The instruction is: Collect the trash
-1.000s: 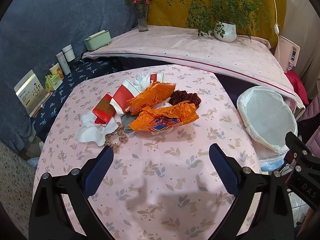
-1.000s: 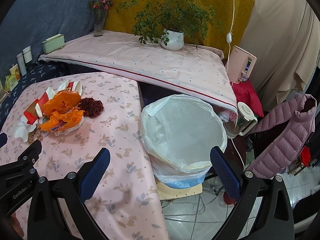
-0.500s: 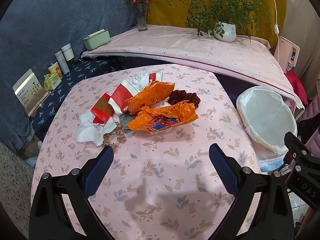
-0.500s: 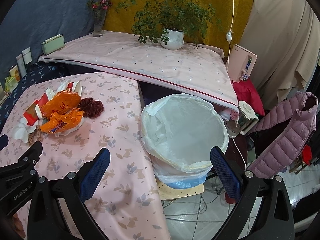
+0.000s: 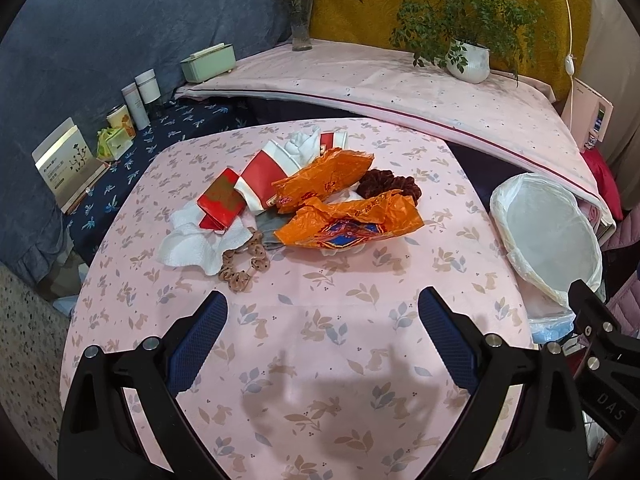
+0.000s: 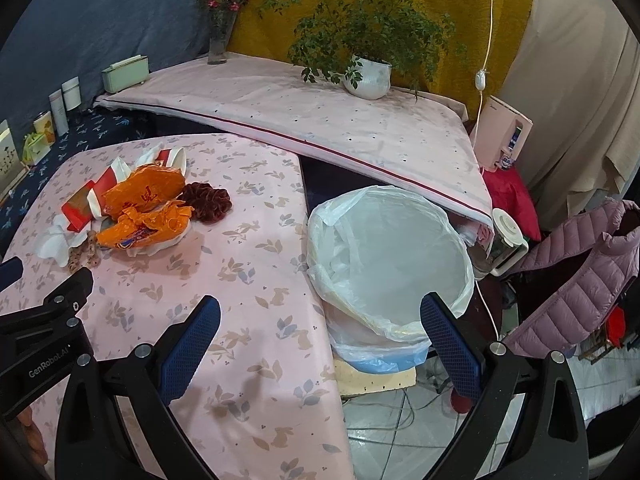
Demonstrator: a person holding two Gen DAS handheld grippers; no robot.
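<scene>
A heap of trash lies on the pink floral table (image 5: 320, 340): two orange wrappers (image 5: 348, 224), red and white paper cups (image 5: 260, 180), a red packet (image 5: 222, 202), white tissue (image 5: 188, 244), a beige scrunchie (image 5: 244, 264) and a dark red scrunchie (image 5: 388, 190). A bin with a white liner (image 6: 388, 248) stands off the table's right edge. My left gripper (image 5: 322, 308) is open and empty, above the table just short of the heap. My right gripper (image 6: 320, 316) is open and empty, over the table's right edge and the bin's near rim. The heap shows at its left (image 6: 144, 208).
A raised pink-covered surface (image 5: 400, 88) behind holds a potted plant (image 5: 468, 60), a flower vase (image 5: 300, 28) and a green box (image 5: 208, 62). Jars and a card (image 5: 68, 164) stand on the dark blue cloth at left. A pink jacket (image 6: 572, 280) hangs at right.
Both grippers have drifted slightly; the left view has shifted a little towards the heap. Nothing on the table has moved.
</scene>
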